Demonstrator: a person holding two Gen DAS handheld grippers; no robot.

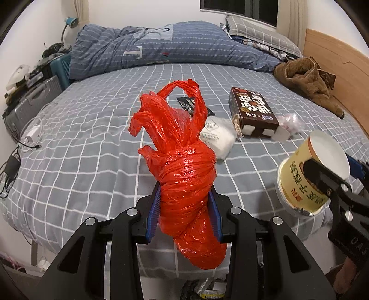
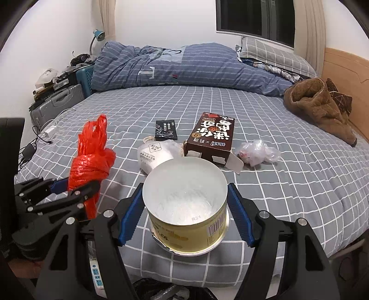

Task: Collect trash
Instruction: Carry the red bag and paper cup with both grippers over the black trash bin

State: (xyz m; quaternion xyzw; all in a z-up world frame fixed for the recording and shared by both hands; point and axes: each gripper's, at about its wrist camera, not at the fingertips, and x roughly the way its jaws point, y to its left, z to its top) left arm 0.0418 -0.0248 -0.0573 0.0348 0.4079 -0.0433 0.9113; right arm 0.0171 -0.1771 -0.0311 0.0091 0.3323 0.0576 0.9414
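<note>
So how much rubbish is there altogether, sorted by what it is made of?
Plastic bags: 2, red bag, clear bag
Cardboard: 2, yellow tub, brown box
Pouches: 2, white pouch, black sachet
Total: 6

A home bedroom: a bed (image 2: 253, 138) with a grey checked sheet fills the room; a rumpled blue duvet (image 2: 184, 67) and a pillow (image 2: 274, 57) lie at its far edge; a wooden headboard (image 2: 341, 67) stands right; a curtained window (image 2: 253, 16) and a suitcase (image 2: 57, 103) sit behind.
</note>
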